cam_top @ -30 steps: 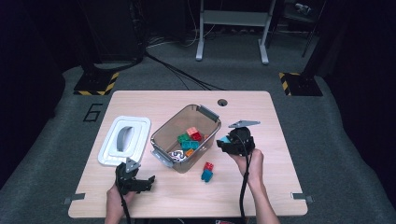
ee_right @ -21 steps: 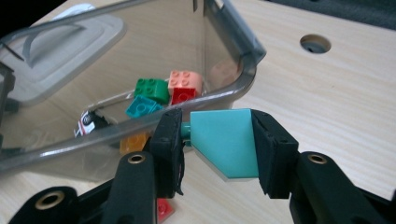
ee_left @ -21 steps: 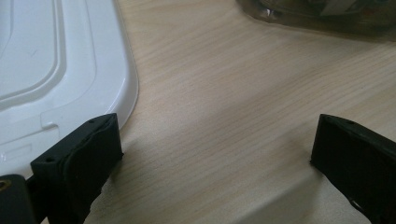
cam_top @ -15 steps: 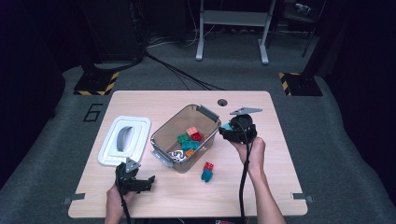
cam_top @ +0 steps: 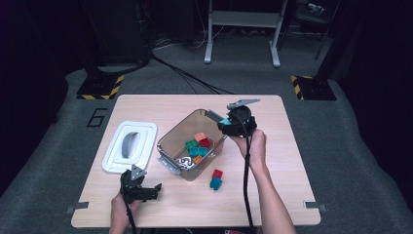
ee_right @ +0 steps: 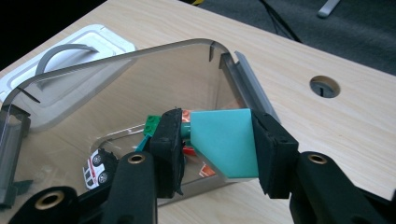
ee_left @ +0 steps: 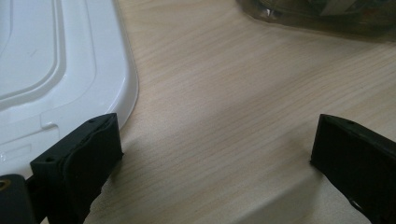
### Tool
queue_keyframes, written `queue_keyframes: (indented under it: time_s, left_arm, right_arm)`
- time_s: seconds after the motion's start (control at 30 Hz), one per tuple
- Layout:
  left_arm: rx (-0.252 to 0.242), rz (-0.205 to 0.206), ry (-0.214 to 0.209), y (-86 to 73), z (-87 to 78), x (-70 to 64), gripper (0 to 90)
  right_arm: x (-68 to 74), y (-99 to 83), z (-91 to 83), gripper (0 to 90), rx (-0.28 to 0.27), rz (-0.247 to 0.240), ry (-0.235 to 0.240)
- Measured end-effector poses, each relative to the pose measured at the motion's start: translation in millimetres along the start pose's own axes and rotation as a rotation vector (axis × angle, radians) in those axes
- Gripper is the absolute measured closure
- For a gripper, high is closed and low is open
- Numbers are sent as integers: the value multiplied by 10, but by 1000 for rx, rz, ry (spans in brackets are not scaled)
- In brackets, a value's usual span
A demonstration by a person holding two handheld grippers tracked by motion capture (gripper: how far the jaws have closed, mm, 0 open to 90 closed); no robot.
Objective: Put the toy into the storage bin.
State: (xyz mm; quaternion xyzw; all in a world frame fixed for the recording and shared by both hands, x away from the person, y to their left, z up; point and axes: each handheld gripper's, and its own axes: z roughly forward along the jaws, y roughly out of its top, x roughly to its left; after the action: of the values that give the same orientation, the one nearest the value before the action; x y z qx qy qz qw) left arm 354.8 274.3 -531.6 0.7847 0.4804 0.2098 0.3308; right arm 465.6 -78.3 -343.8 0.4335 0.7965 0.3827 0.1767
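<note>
Your left gripper (cam_top: 146, 191) rests released on the surface (cam_top: 272, 195) just beside the white lid (cam_top: 129, 146). Farther on, two blocks (cam_top: 215, 179) lie by the clear bin (cam_top: 168, 139). Your right gripper (ee_right: 217, 135) clamps a teal block (ee_right: 226, 140) over the bin's rim.
</note>
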Motion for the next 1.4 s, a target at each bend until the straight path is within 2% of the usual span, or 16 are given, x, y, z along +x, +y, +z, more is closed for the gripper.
queue_keyframes:
  time_s: [0.07, 0.1, 0.17, 0.47, 0.77, 0.93, 0.97, 1.0, 1.07, 1.2, 1.23, 1.3, 1.4]
  left_arm:
    - [0, 0, 0, 0, 0, 0, 17]
    - [0, 0, 0, 0, 0, 0, 17]
    - [0, 0, 0, 0, 0, 0, 17]
    - [0, 0, 0, 0, 0, 0, 17]
    - [0, 0, 0, 0, 0, 0, 17]
    - [0, 1, 0, 0, 0, 0, 17]
    - [0, 0, 0, 0, 0, 0, 17]
    - [0, 0, 0, 0, 0, 0, 17]
    - [3, 0, 0, 0, -3, -1, 18]
    - [3, -1, -2, -1, -2, -1, 18]
    - [2, 0, 0, 0, -2, -1, 17]
    - [2, 0, 0, 0, -2, -1, 17]
    - [3, 0, 0, 0, -3, -1, 17]
  right_arm:
    - [7, 7, 29, 571, 9, 10, 6]
    - [0, 13, 65, 571, 10, -2, 8]
    - [-2, 21, 174, 570, 40, -1, 12]
    - [5, -3, 417, 570, 115, -8, 33]
    - [-20, -35, 503, 565, 167, 11, 39]
    - [-34, -80, 479, 509, 164, 18, 32]
    - [-36, -96, 443, 429, 156, 23, 35]
    - [-36, -96, 443, 429, 156, 23, 35]
    - [-25, -125, 359, 332, 135, 30, 34]
    - [-6, -176, 250, 236, 116, 20, 43]
    - [20, -239, 171, 180, 111, 13, 54]
    - [30, -263, 148, 164, 109, 8, 55]
    - [108, -430, 55, 143, 103, -1, 65]
